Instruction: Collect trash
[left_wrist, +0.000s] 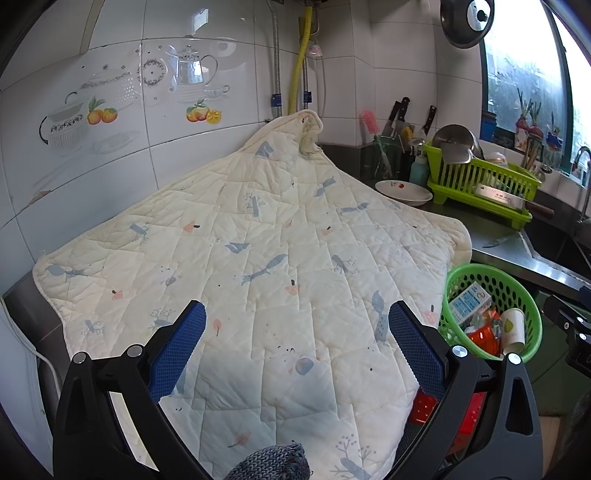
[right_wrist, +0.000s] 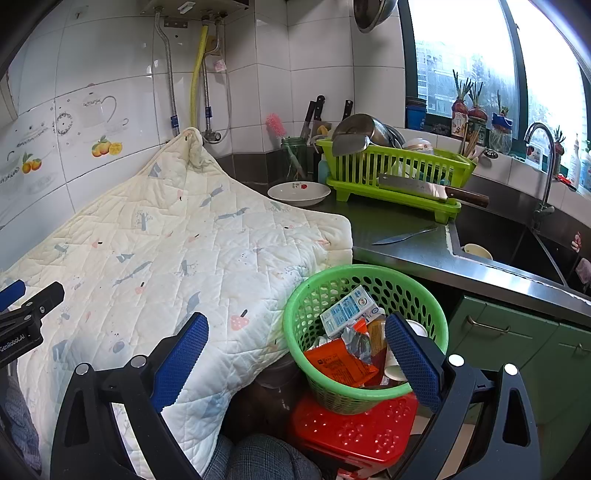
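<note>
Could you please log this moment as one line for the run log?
left tool: open, above quilt | right tool: open, empty | green basket: holds trash, on red stool

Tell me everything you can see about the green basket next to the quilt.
The green basket is round, of perforated plastic, upright and open-topped. It stands on a red plastic stool in front of the counter, its rim against the hanging edge of the quilted cloth. Inside lie a blue-and-white carton, an orange wrapper, a crumpled clear wrapper and a paper cup. Neither hand-held gripper touches it.

left gripper (left_wrist: 297, 325) – right gripper (right_wrist: 297, 338), both spread, empty
</note>
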